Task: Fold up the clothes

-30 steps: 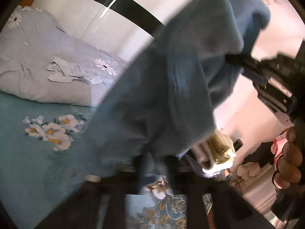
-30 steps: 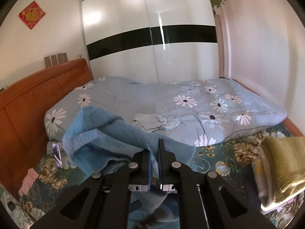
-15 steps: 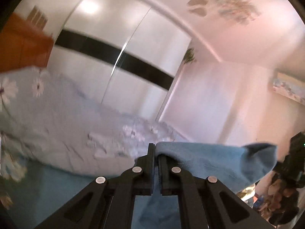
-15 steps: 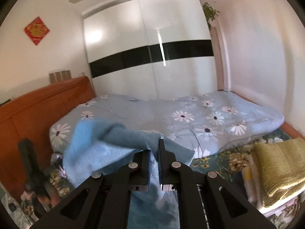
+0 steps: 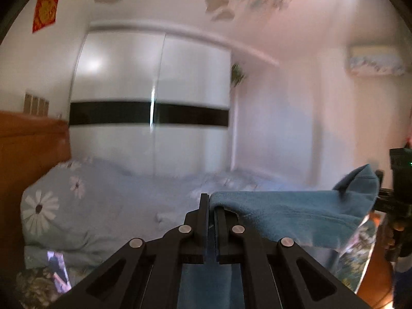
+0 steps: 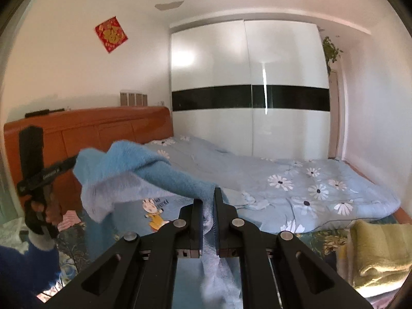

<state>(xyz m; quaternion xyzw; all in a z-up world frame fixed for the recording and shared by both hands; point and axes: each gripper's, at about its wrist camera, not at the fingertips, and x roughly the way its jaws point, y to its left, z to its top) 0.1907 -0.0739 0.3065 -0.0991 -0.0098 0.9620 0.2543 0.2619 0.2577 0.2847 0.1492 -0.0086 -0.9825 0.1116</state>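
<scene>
Left wrist view: your left claw (image 5: 210,203) is closed tight on an edge of the blue towel (image 5: 291,213), and the cloth runs from its fingers off to the right in a taut band, up in the air above the bed (image 5: 116,200). At the far right edge the towel's other end meets your right claw (image 5: 386,198), seen side-on and dark. This view is blurred, so finer detail of the fabric is hard to read.

Right wrist view: your right claw (image 6: 208,200) is likewise clamped shut on the blue towel (image 6: 144,172), with a paler strip of it hanging down between the fingers. The cloth stretches leftwards to your left claw (image 6: 74,161), which pinches the far corner; your left hand (image 6: 42,211) grips its handle, a dark blue sleeve (image 6: 23,270) below it. The towel sags a little between the two holds. Beyond it lies the blue daisy-print quilt (image 6: 296,188), the orange headboard (image 6: 103,131) and the white wardrobe (image 6: 249,82). A folded yellow-green towel (image 6: 378,249) sits at the lower right.
</scene>
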